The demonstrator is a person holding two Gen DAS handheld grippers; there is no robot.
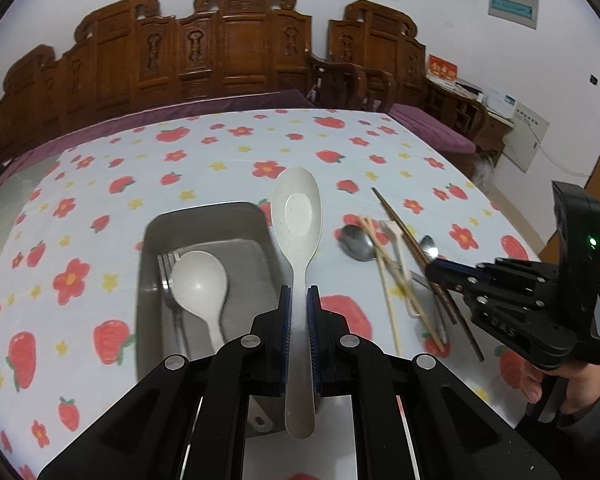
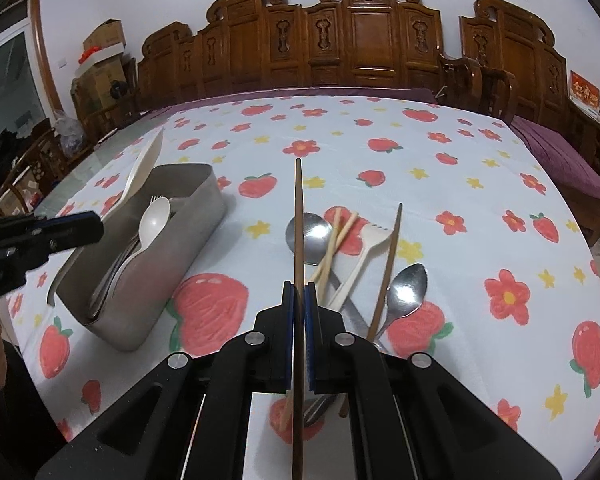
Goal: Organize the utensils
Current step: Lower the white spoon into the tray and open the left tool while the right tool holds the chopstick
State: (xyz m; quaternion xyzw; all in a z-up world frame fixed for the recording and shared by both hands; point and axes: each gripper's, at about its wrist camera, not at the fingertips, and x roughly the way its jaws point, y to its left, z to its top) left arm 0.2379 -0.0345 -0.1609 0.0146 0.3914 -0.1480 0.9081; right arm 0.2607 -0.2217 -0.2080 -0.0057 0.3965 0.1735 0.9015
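My left gripper [image 1: 299,294] is shut on the handle of a cream speckled rice paddle [image 1: 298,216], which it holds above the right edge of a metal tray [image 1: 204,216]. A cream spoon [image 1: 200,284] and a metal fork [image 1: 168,268] lie in the tray. My right gripper [image 2: 299,300] is shut on a dark brown chopstick [image 2: 298,220], lifted over a pile of utensils. That pile holds a large metal spoon [image 2: 314,240], light chopsticks [image 2: 336,236], a white plastic fork [image 2: 364,248], a second dark chopstick [image 2: 388,264] and a small metal spoon [image 2: 406,288].
The table wears a white cloth [image 2: 480,208] printed with strawberries and flowers. Carved wooden chairs [image 2: 372,40] with purple cushions line the far side. The right gripper's side view [image 1: 434,270] and the hand holding it [image 1: 540,384] show at right. Boxes [image 2: 104,48] stand at far left.
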